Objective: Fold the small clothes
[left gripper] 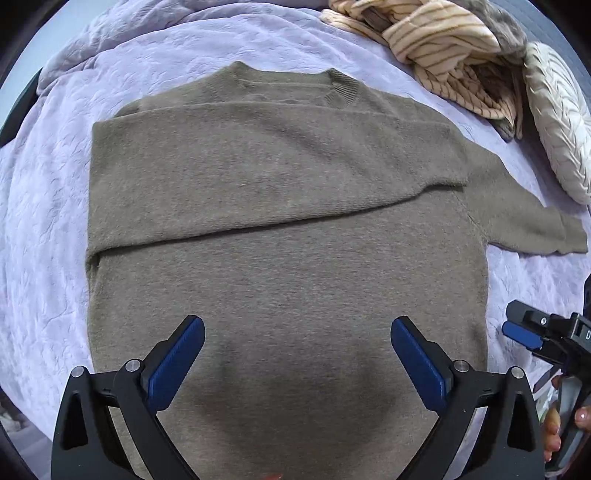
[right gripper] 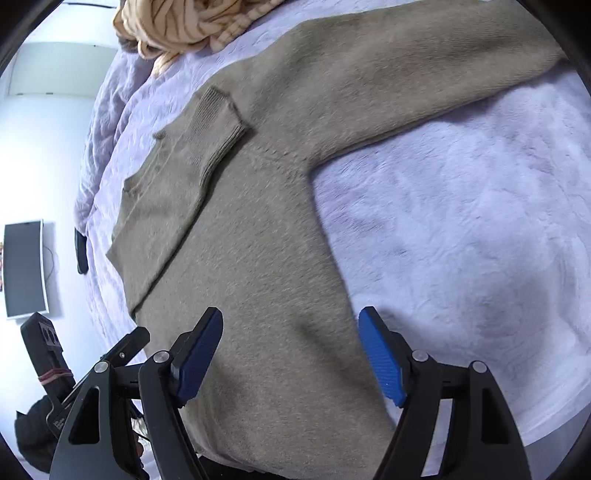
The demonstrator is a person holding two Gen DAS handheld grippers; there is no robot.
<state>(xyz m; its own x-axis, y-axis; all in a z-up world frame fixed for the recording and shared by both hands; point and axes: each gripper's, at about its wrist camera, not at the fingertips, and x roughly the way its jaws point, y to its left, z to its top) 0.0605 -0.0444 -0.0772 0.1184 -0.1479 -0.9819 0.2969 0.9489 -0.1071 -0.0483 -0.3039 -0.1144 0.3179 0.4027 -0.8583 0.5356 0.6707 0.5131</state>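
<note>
A grey-brown knit sweater point(left gripper: 280, 229) lies flat on a lilac bedspread point(left gripper: 48, 206). Its left sleeve point(left gripper: 258, 173) is folded across the chest; its right sleeve point(left gripper: 528, 214) stretches out to the right. My left gripper point(left gripper: 297, 325) is open and empty above the sweater's lower body. My right gripper point(right gripper: 290, 317) is open and empty above the sweater's right side edge, with the outstretched sleeve point(right gripper: 424, 74) ahead. The sweater point(right gripper: 266, 229) fills the middle of the right wrist view. The right gripper also shows at the right edge of the left wrist view point(left gripper: 524, 332).
A heap of cream striped clothes point(left gripper: 436, 44) lies at the far right of the bed, also in the right wrist view point(right gripper: 184, 26). A white quilted cushion point(left gripper: 557, 122) lies beside it. A monitor point(right gripper: 24, 269) hangs on the wall past the bed's left side.
</note>
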